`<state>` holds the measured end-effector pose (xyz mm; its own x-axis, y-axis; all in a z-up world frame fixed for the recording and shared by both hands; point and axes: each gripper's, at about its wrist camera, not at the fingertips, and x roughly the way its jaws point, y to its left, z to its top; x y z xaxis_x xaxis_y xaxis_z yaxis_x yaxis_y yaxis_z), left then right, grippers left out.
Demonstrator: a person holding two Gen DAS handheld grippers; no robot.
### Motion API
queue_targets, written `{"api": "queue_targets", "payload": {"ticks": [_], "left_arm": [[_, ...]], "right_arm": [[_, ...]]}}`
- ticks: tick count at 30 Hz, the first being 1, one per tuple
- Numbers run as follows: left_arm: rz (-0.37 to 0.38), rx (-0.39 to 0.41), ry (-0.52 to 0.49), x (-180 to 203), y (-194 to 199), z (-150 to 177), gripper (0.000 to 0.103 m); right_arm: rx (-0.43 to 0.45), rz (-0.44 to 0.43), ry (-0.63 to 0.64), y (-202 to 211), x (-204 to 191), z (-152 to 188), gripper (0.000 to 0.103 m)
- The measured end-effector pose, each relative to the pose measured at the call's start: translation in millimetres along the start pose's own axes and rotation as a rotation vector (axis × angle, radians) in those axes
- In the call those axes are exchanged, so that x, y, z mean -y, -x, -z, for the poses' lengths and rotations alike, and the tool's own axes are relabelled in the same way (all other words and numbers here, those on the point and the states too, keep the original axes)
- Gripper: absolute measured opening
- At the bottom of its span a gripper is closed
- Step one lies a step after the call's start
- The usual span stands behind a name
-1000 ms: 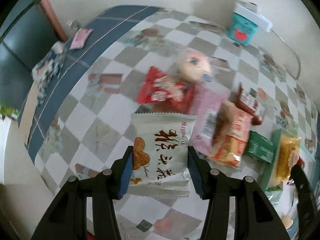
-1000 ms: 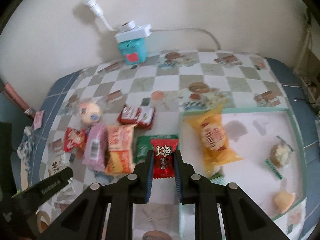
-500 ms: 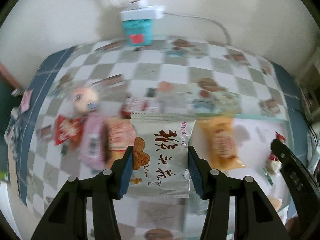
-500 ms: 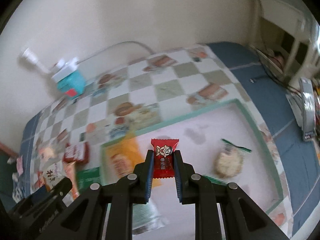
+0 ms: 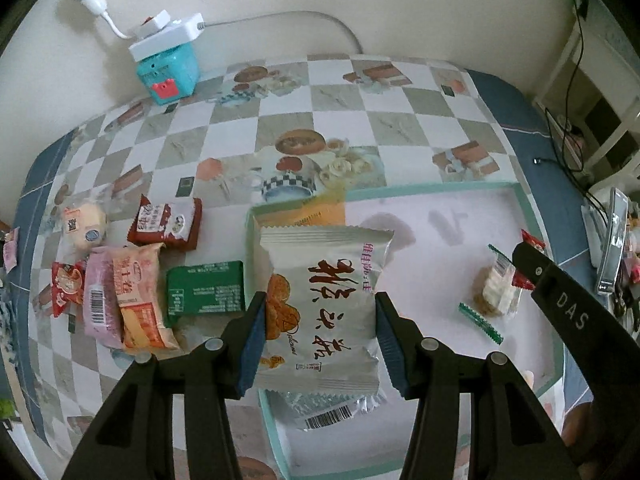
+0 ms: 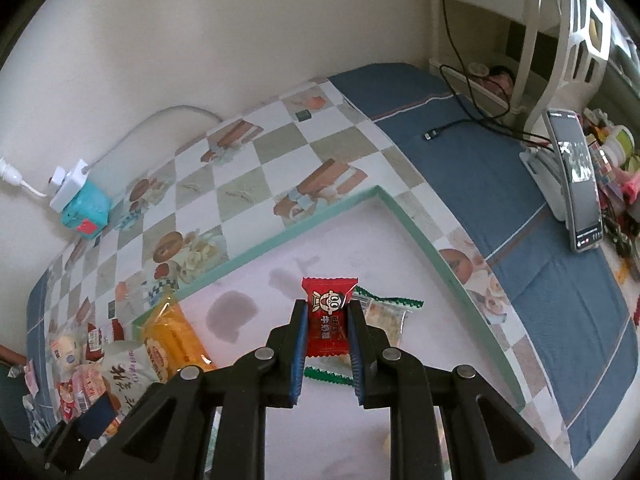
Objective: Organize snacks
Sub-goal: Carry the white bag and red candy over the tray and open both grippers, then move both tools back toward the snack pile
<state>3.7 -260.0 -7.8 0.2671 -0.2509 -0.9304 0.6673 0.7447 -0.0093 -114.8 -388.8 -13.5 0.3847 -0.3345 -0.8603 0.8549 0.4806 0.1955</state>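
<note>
Snacks are on the move: the left gripper [image 5: 320, 340], jaws clamped on a silver packet [image 5: 322, 304], has swung from the loose pile [image 5: 120, 280] to hang over the tray [image 5: 420, 196]. The right gripper [image 6: 327, 344], jaws narrow on a red candy [image 6: 329, 320], has likewise come over the tray. Both pieces look ready to be set down there. Several wrapped snacks still lie on the checked surface [image 5: 360, 120], beside a plain wall with a teal box [image 5: 168, 72].
</note>
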Motion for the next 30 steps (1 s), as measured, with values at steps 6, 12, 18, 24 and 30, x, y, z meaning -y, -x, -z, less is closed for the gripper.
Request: {"api": "queue_targets", "payload": {"ticks": [6, 12, 18, 24, 30], "left_arm": [[0.010, -0.008, 0.031, -9, 1, 1, 0.071], [0.003, -0.018, 0.116, -40, 6, -1, 0.080], [-0.076, 0.000, 0.236, -90, 8, 3, 0.093], [-0.199, -0.009, 0.398, -159, 6, 20, 0.096], [-0.273, 0.015, 0.554, -219, 23, 37, 0.096]], "right_arm": [[-0.022, 0.003, 0.007, 1, -3, 1, 0.024], [-0.031, 0.030, 0.023, 6, -6, 2, 0.059], [-0.012, 0.042, 0.126, 14, -36, 10, 0.087], [0.003, 0.010, 0.243, 22, -77, 30, 0.103], [0.007, -0.062, 0.326, 32, -114, 51, 0.103]]}}
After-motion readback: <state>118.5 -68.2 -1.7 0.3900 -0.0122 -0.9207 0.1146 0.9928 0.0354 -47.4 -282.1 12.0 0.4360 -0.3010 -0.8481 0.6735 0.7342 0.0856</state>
